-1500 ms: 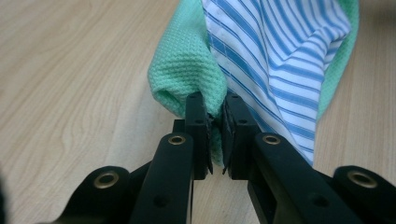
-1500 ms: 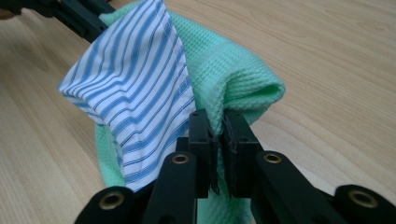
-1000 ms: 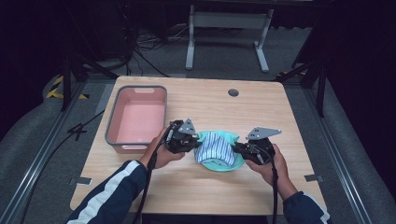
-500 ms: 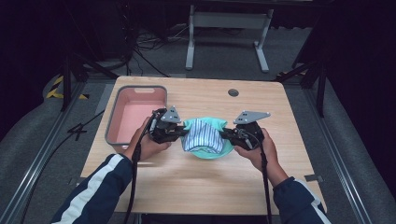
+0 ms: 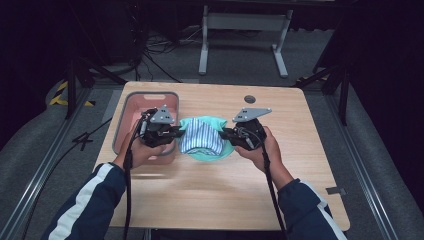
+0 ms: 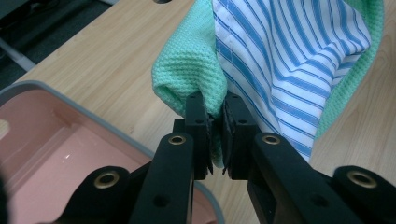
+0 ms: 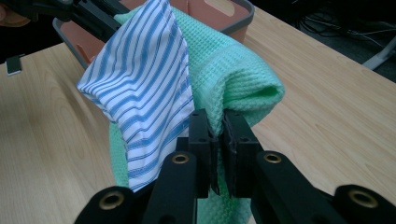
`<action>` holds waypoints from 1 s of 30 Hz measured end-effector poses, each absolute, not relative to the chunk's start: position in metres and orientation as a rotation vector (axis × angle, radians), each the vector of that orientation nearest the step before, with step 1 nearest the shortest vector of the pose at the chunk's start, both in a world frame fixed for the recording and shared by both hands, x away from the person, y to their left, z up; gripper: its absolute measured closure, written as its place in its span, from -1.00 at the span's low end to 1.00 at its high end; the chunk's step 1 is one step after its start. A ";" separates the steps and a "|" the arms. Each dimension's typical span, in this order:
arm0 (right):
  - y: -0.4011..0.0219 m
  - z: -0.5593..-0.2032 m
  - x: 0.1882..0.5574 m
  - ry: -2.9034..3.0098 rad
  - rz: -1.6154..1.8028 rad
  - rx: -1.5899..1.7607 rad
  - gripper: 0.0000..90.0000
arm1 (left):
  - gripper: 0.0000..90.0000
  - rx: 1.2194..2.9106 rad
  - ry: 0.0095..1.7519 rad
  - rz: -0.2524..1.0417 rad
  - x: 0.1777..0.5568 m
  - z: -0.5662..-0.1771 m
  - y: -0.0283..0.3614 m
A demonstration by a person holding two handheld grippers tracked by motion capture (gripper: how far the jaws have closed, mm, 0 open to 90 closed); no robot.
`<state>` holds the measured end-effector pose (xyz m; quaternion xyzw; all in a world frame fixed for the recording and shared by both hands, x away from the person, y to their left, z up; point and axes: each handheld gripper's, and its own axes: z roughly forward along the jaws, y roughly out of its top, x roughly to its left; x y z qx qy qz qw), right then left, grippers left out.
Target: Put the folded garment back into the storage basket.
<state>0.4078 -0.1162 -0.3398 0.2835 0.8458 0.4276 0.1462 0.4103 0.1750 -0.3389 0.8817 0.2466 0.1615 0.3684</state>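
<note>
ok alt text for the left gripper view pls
The left tool pinches a fold of green waffle-weave cloth with a blue-and-white striped fabric lying over it, above a light wooden table. A pink plastic bin with a grey rim sits at lower left.

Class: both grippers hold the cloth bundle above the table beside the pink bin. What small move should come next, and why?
Probably carry it sideways over the pink bin. The left gripper and right gripper each pinch the green cloth, with the striped cloth draped on it, and the bin beside the left gripper looks empty.
</note>
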 end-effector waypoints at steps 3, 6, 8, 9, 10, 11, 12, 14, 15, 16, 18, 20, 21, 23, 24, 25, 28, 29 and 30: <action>-0.107 -0.335 0.411 2.433 1.248 0.803 0.85 | 0.83 2.250 0.651 0.432 0.409 -0.336 0.183; -0.098 -0.332 0.413 2.437 1.255 0.788 0.85 | 0.83 2.252 0.662 0.457 0.408 -0.332 0.192; -0.092 -0.331 0.415 2.440 1.253 0.777 0.85 | 0.83 2.248 0.677 0.467 0.407 -0.331 0.197; -0.088 -0.330 0.416 2.442 1.256 0.769 0.85 | 0.83 2.246 0.681 0.469 0.407 -0.330 0.200; -0.088 -0.330 0.416 2.442 1.256 0.769 0.85 | 0.83 2.246 0.681 0.469 0.407 -0.330 0.200; -0.085 -0.330 0.417 2.446 1.258 0.768 0.85 | 0.83 2.244 0.689 0.475 0.407 -0.329 0.203; -0.081 -0.330 0.418 2.446 1.258 0.764 0.85 | 0.83 2.241 0.695 0.475 0.407 -0.329 0.205; -0.075 -0.329 0.420 2.451 1.262 0.760 0.85 | 0.83 2.238 0.705 0.486 0.407 -0.327 0.211; -0.072 -0.329 0.421 2.452 1.263 0.756 0.85 | 0.83 2.236 0.715 0.488 0.406 -0.326 0.213; -0.069 -0.328 0.422 2.450 1.266 0.757 0.85 | 0.83 2.234 0.716 0.502 0.406 -0.326 0.216; -0.063 -0.327 0.424 2.452 1.273 0.748 0.85 | 0.83 2.234 0.726 0.504 0.406 -0.324 0.220; -0.058 -0.325 0.425 2.452 1.279 0.738 0.85 | 0.83 2.231 0.738 0.514 0.405 -0.322 0.226; -0.055 -0.325 0.426 2.456 1.282 0.740 0.85 | 0.83 2.233 0.739 0.516 0.406 -0.322 0.228; -0.051 -0.324 0.427 2.454 1.287 0.738 0.85 | 0.83 2.233 0.750 0.527 0.406 -0.320 0.234; -0.047 -0.324 0.429 2.457 1.291 0.733 0.85 | 0.83 2.222 0.762 0.524 0.406 -0.320 0.236; -0.044 -0.324 0.429 2.457 1.291 0.730 0.85 | 0.83 2.221 0.767 0.529 0.406 -0.320 0.238; -0.037 -0.324 0.431 2.462 1.292 0.728 0.85 | 0.83 2.230 0.770 0.541 0.406 -0.319 0.244; -0.034 -0.324 0.433 2.465 1.296 0.726 0.85 | 0.83 2.224 0.780 0.542 0.406 -0.320 0.247; -0.032 -0.325 0.434 2.468 1.293 0.722 0.85 | 0.83 2.221 0.787 0.539 0.406 -0.320 0.249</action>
